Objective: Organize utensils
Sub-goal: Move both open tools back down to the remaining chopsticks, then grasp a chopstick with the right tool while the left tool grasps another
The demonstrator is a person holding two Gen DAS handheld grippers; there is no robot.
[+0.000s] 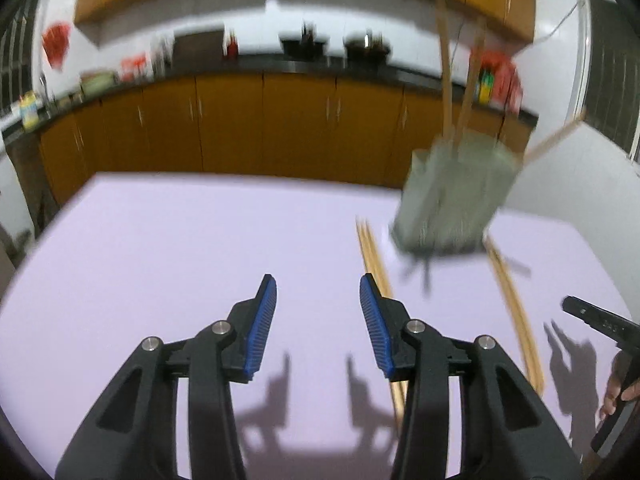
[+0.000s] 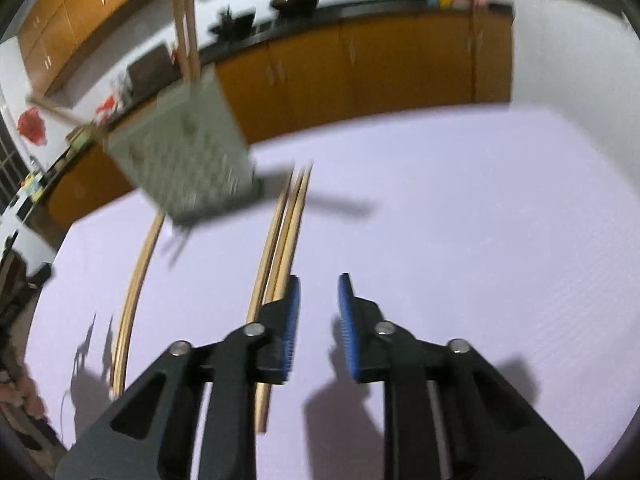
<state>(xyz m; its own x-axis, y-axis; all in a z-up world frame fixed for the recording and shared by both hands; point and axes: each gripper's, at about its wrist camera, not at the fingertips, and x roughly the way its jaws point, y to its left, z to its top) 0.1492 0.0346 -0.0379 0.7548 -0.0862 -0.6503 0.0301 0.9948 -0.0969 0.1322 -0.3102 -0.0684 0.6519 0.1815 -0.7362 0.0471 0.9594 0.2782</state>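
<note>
while both jaws stand apart and empty, the left hand-held gripper [image 1: 318,292] and right hand-held gripper [image 2: 319,292] hover over the lilac surface [image 1: 180,240], where chopsticks [image 2: 286,220] lie beside a grey holder [image 1: 452,196] with sticks inside.

Matt lilac table [image 1: 160,248] here, smooth, with faint fine ribbing in the right wrist view. Pale wooden chopsticks [image 2: 280,248] lying on it, satiny. The grey-green holder [image 1: 452,196] looks like matt perforated plastic, though it's blurred. The left gripper [image 1: 318,292] shows matt black plastic arms, ridged blue rubbery pads [image 1: 264,320] and shiny metal pins; same on the right gripper [image 2: 318,294]. Far cabinets [image 1: 280,120]: glossy orange-brown wood finish.
</note>
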